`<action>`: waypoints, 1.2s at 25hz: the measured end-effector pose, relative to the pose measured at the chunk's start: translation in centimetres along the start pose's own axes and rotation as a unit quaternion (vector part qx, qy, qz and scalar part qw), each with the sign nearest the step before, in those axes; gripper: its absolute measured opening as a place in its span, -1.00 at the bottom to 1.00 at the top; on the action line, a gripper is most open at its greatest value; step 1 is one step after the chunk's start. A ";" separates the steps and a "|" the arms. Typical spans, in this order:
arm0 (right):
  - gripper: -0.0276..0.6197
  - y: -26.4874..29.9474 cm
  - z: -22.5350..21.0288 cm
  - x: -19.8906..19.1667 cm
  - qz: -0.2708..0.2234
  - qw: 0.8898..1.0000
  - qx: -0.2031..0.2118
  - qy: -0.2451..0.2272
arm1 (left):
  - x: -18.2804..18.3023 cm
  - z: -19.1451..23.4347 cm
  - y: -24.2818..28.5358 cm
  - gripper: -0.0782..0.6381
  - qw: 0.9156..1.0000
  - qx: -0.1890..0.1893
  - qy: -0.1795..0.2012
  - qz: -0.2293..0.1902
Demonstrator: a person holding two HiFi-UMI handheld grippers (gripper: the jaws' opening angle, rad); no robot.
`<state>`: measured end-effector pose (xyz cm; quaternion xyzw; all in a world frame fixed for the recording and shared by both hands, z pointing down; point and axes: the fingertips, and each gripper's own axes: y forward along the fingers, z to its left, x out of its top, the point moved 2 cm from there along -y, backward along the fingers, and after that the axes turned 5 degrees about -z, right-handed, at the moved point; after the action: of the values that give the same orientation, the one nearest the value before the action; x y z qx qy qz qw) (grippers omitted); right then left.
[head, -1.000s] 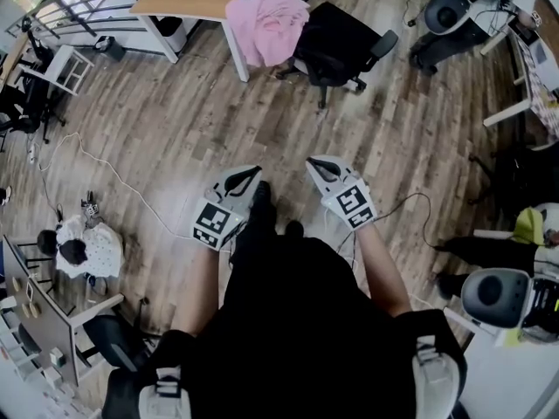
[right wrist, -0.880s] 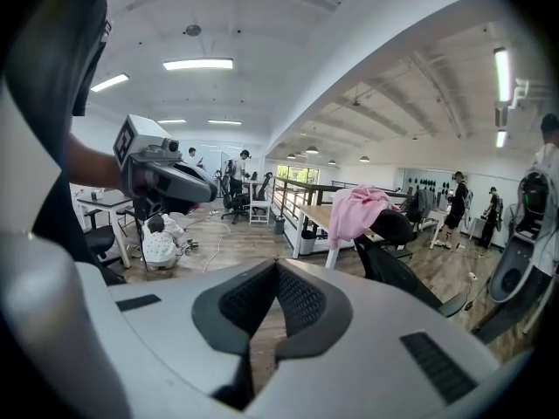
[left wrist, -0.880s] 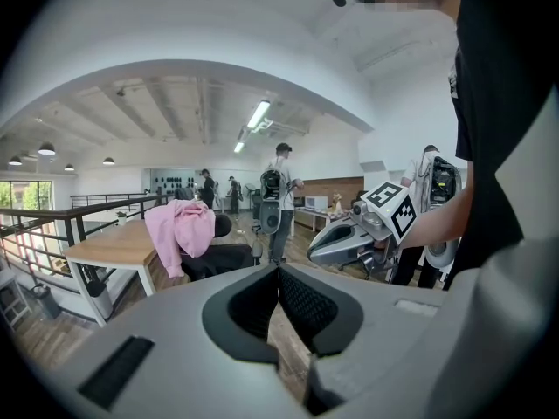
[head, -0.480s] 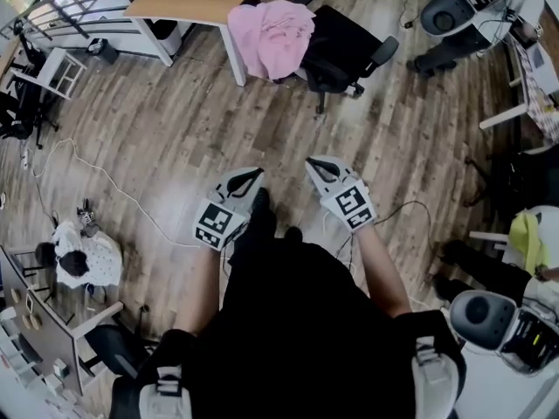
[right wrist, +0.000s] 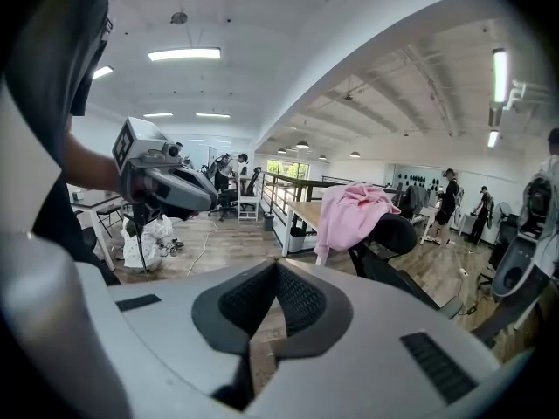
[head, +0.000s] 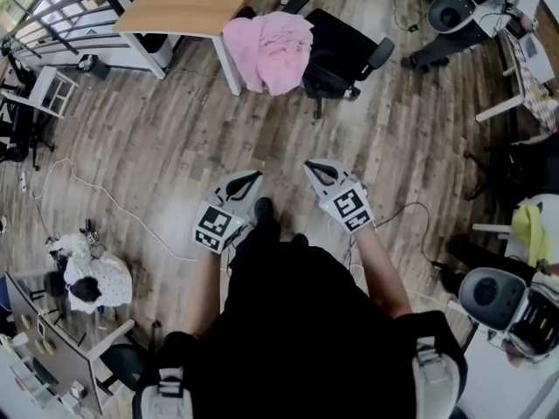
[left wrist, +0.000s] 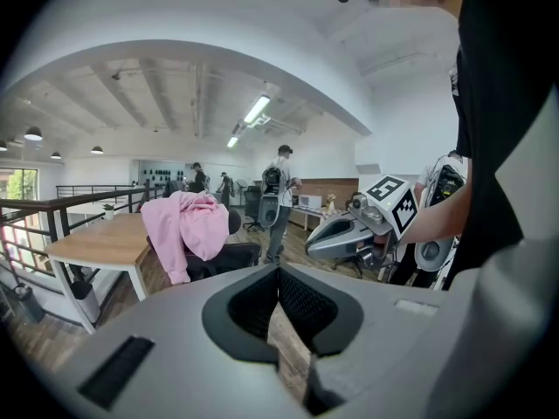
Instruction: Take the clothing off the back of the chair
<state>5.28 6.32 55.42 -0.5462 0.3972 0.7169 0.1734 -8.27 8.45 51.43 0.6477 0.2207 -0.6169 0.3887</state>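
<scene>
A pink garment [head: 269, 49] hangs over the back of a black office chair [head: 342, 52] beside a wooden desk [head: 188, 0], far ahead of me across the wooden floor. The same pink garment [left wrist: 185, 227] shows in the left gripper view and, as the pink garment [right wrist: 354, 212], in the right gripper view. My left gripper [head: 254, 175] and right gripper [head: 312, 168] are side by side in front of my body, both shut and empty, well short of the chair.
A white cable [head: 105, 190] runs across the floor at left. White bags [head: 92, 273] lie at lower left. More desks and chairs line the right side, with a round grey machine [head: 493, 297] at lower right. People stand in the distance.
The chair with the pink garment has drawn nearer and lower in the head view as I walk toward it. Both grippers keep their pose, still shut.
</scene>
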 end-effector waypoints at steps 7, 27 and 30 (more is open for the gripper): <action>-0.92 2.6 -1.9 0.2 -0.004 1.000 -0.011 -0.008 | -0.1 3.1 2.0 -0.77 1.000 -0.021 0.002 0.006; -0.92 5.7 -7.7 0.1 0.038 0.993 -0.108 0.041 | 1.7 11.1 7.5 -0.77 0.995 -0.097 0.010 0.010; -0.92 6.6 -8.2 0.0 0.042 0.992 -0.109 0.043 | 1.8 12.4 7.9 -0.77 0.995 -0.096 0.016 0.003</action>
<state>6.07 -4.02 57.21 -0.5750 0.3469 0.7381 0.0653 -9.73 -6.27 52.30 0.6175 0.2835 -0.5814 0.4476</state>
